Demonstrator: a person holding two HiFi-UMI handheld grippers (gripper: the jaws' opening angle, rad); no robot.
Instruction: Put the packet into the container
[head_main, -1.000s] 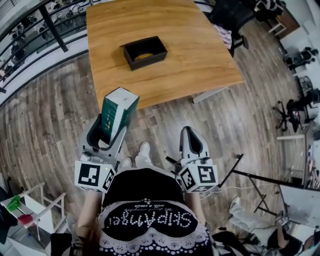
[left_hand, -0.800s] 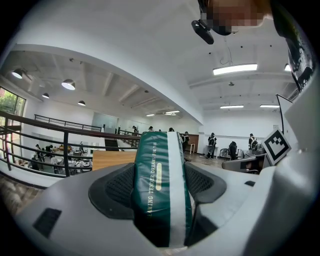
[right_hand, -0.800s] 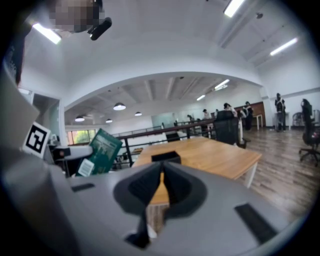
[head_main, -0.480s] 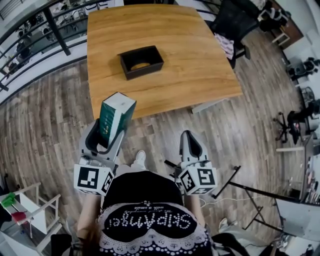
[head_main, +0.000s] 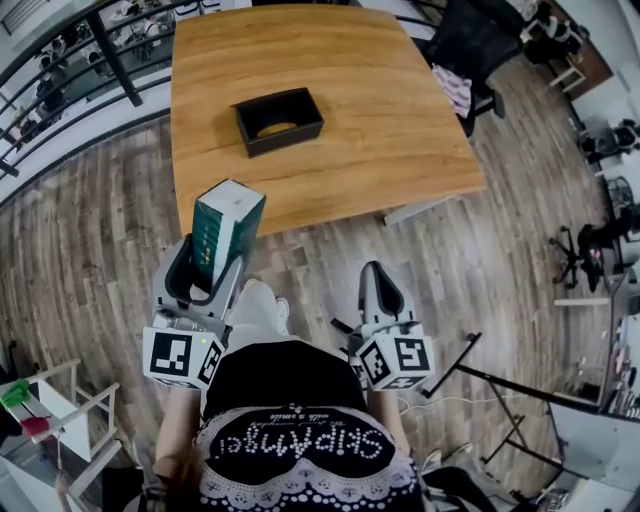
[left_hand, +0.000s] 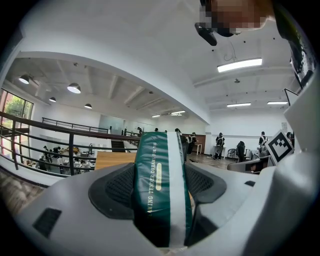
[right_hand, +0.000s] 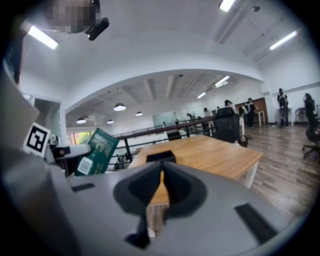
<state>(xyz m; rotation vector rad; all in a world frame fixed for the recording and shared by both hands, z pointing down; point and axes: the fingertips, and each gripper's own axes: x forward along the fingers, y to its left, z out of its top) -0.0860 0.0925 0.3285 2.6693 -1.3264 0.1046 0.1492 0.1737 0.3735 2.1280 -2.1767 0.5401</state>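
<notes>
A green and white packet (head_main: 226, 228) stands upright between the jaws of my left gripper (head_main: 205, 262), which is shut on it; the left gripper view shows the packet (left_hand: 161, 185) clamped between both pads. The black open container (head_main: 278, 120) sits on the wooden table (head_main: 390, 110), well ahead of the packet. My right gripper (head_main: 378, 290) hangs at the right over the floor, shut with nothing in it; in its own view the right gripper (right_hand: 161, 187) has its pads pressed together, and the packet (right_hand: 95, 152) shows at the left, the container (right_hand: 161, 156) beyond.
A person's shoes and dark printed top fill the bottom of the head view. A black railing (head_main: 110, 60) runs along the table's far left. A dark chair (head_main: 465, 50) stands at the table's right. Wood-plank floor (head_main: 90, 250) lies between me and the table.
The view has shifted closer to the table, and the left gripper with the packet has drifted slightly left and up. The right gripper has barely moved.
</notes>
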